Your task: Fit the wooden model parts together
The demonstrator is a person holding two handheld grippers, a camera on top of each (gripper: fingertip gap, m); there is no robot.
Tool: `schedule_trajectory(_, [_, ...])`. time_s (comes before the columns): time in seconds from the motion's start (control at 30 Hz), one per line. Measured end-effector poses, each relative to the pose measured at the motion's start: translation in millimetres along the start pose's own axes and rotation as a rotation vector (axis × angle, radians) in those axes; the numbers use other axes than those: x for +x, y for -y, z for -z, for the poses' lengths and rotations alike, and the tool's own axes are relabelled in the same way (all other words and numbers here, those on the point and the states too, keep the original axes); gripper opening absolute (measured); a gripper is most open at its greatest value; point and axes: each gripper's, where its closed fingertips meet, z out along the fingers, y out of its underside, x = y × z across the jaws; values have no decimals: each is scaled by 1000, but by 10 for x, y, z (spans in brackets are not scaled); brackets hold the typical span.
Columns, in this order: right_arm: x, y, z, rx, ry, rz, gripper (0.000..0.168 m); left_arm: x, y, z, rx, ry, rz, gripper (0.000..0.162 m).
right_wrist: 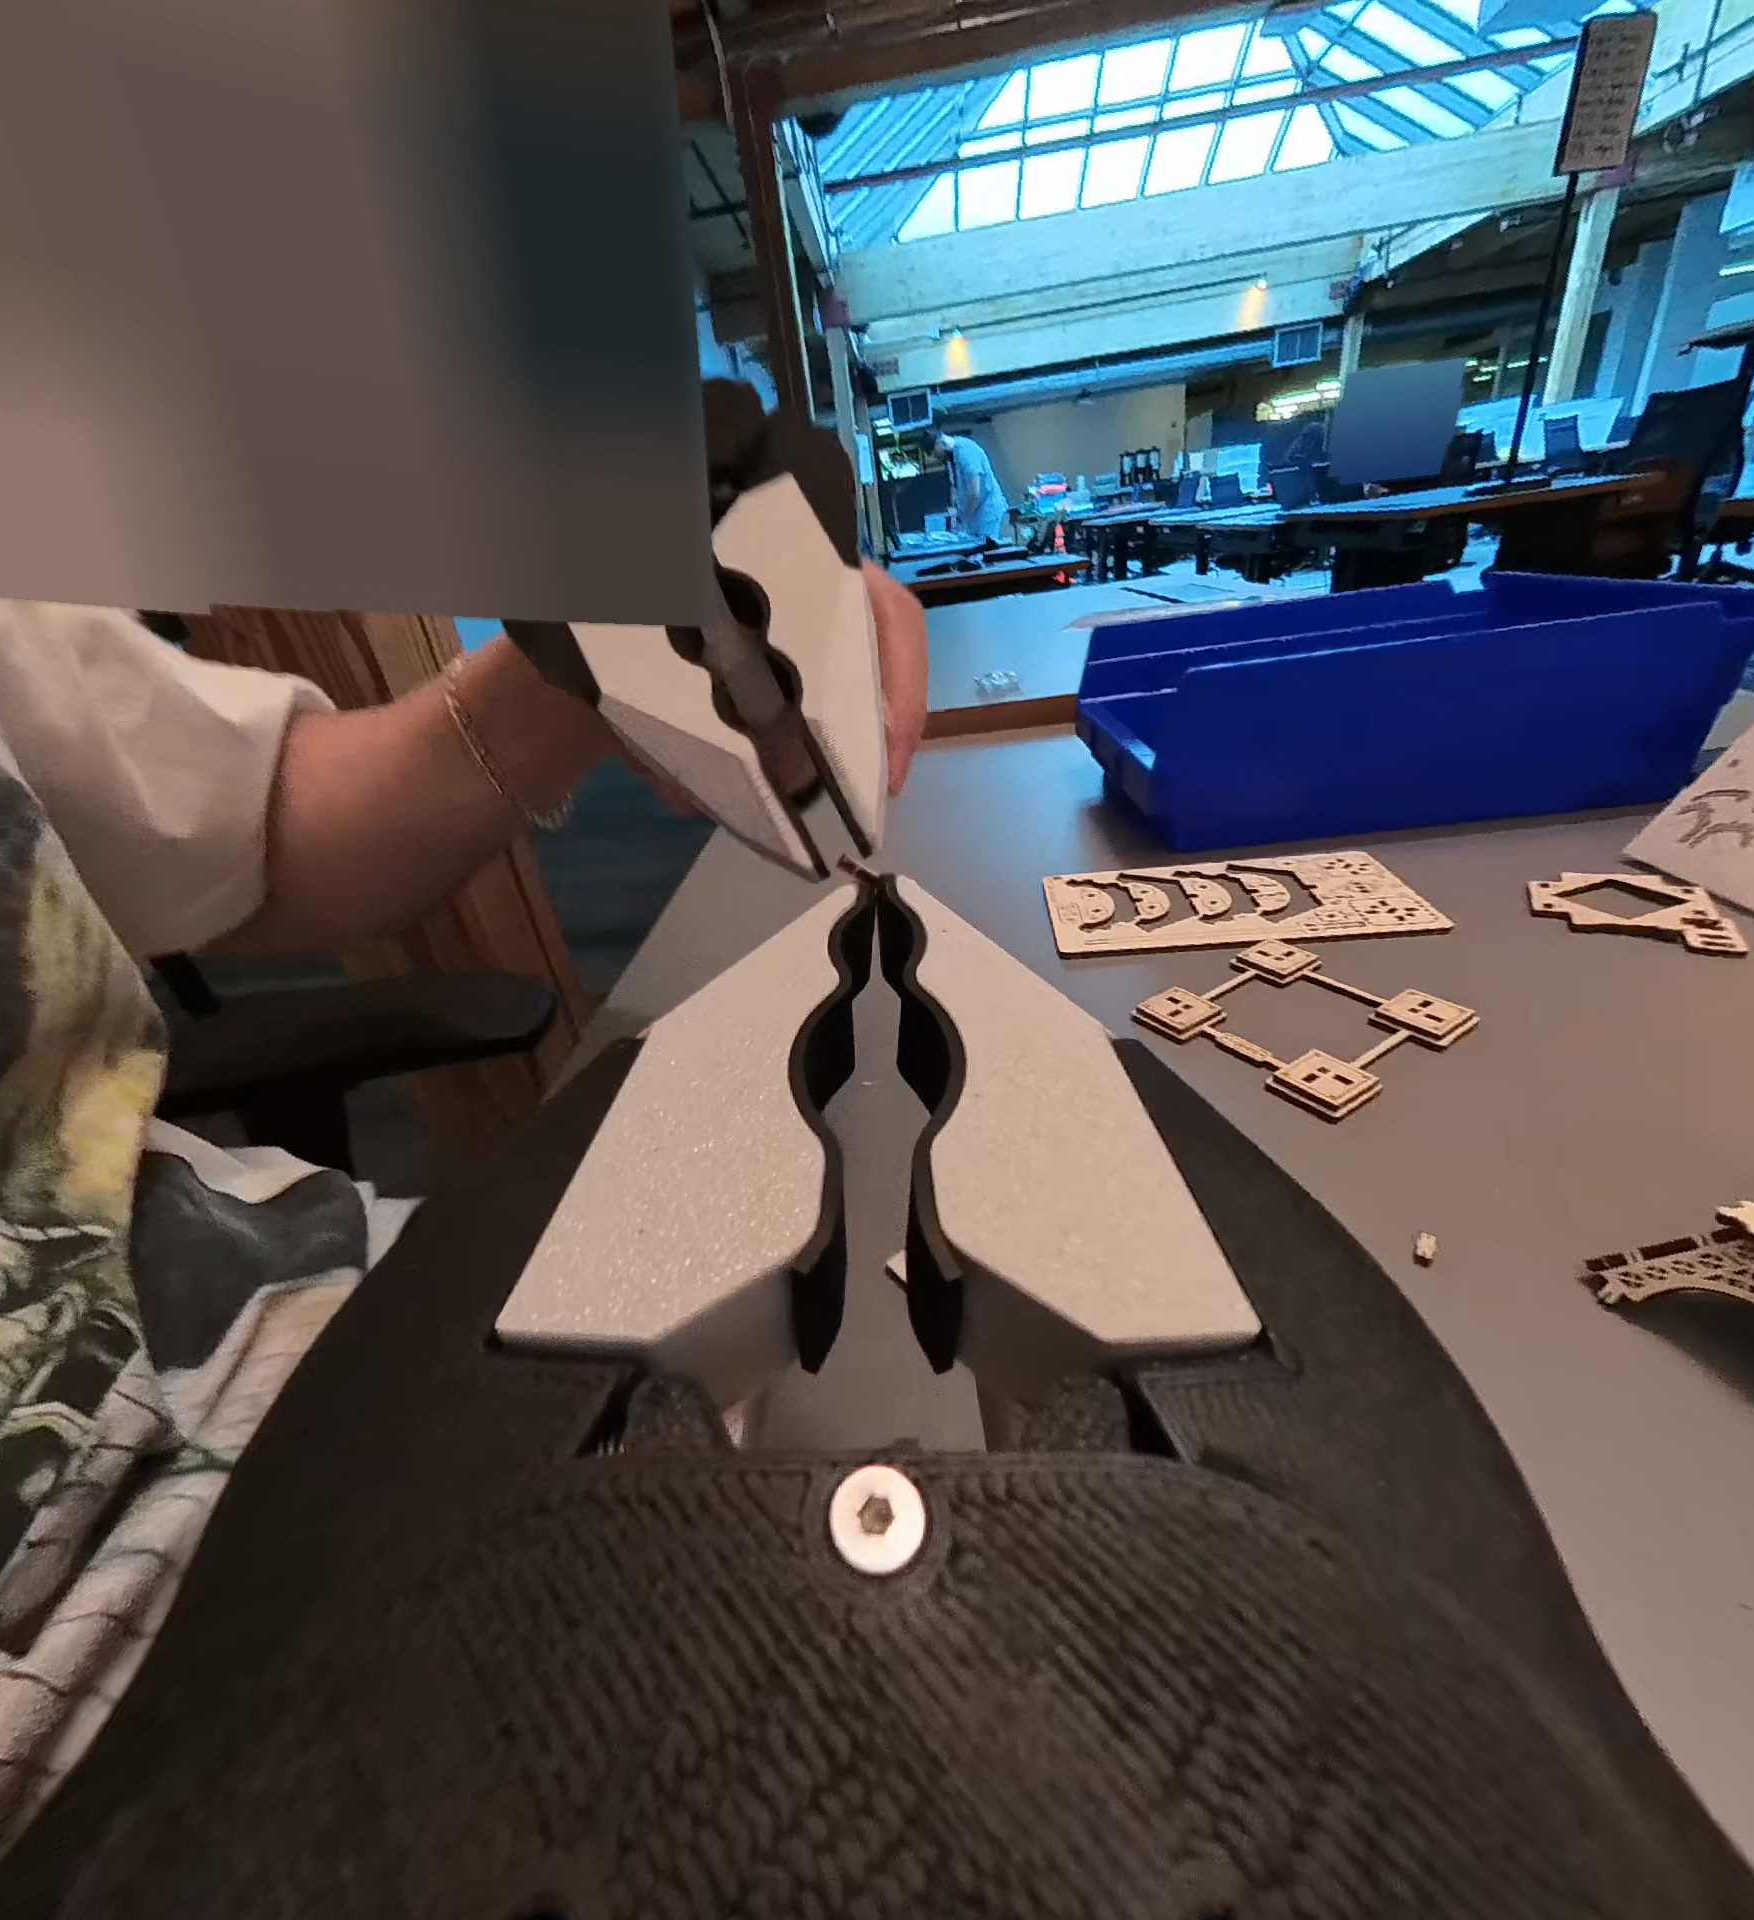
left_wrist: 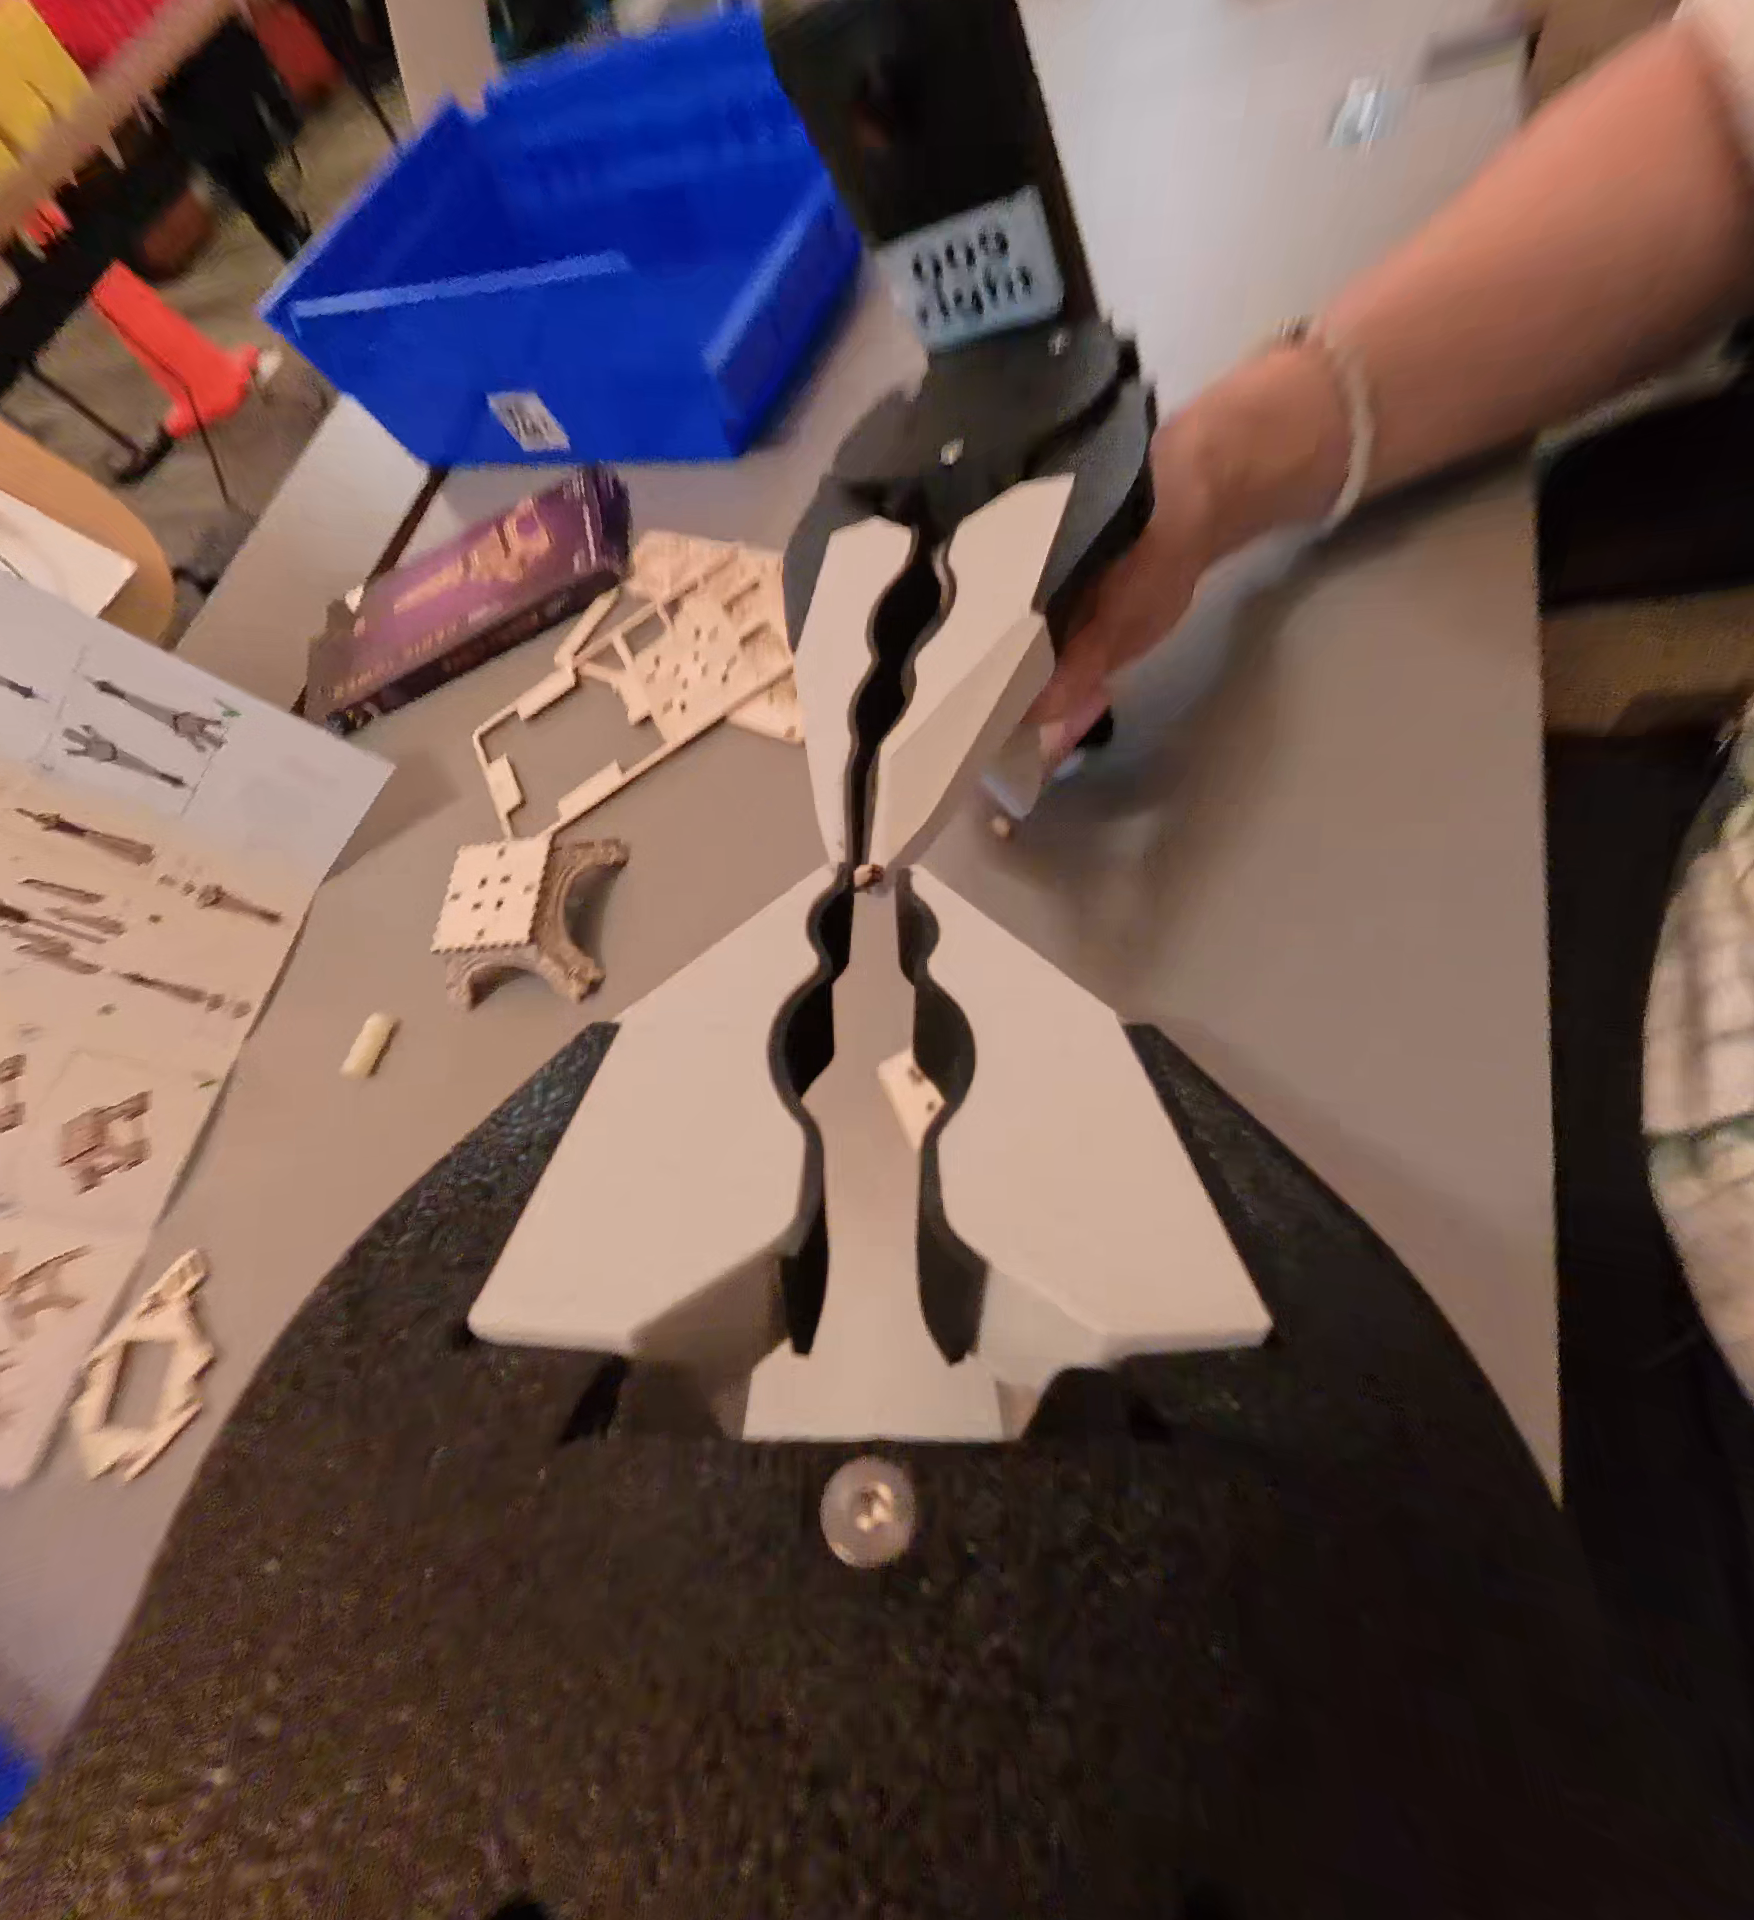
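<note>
A large open workshop with skylights and rows of dark desks fills the upper right of the right wrist view. In front lies a grey counter [right_wrist: 1475, 1143] with a blue plastic bin [right_wrist: 1413, 707] at right centre.

Scattered on the counter are pale, laser-cut wooden model parts: a flat sheet of arch shapes [right_wrist: 1237, 914], a square frame with four corner pads [right_wrist: 1304, 1029], and, at the lower right edge, a lattice tower base [right_wrist: 1725, 1268]. In the left wrist view a printed instruction sheet [left_wrist: 73, 935] covers the left side.

At the centre of both views the two tools meet tip to tip above the counter. The left hand-held gripper [left_wrist: 865, 883] has its grey fingers almost together at the tips. The right hand-held gripper [right_wrist: 868, 883] is likewise nearly closed. Between the meeting tips sits a tiny brown wooden piece [right_wrist: 857, 869]; which tool pinches it cannot be told.

Judged by looks, the parts are thin, light, stiff and brittle. The lattice would likely snap under a hard squeeze. The solid edges or corner pads seem the safest holds.
</note>
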Motion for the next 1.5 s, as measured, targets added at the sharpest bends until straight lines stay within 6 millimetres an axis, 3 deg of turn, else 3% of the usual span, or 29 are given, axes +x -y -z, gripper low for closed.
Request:
schedule_trajectory(0.2, [2, -47, -26, -30, -34, 63, 0, -38, -73, 11, -226, 44, -167, 4])
schedule_trajectory(0.4, [22, -37, -12, -19, -37, 35, 0, -48, -9, 6, -216, 67, -196, 0])
schedule_trajectory(0.83, [44, -97, -33, -56, -67, 58, 0, -88, -116, -15, -332, 119, -294, 4])
schedule_trajectory(1.5, [76, -163, -32, -103, -94, 128, 0, -65, -176, -58, -345, 102, -278, 0])
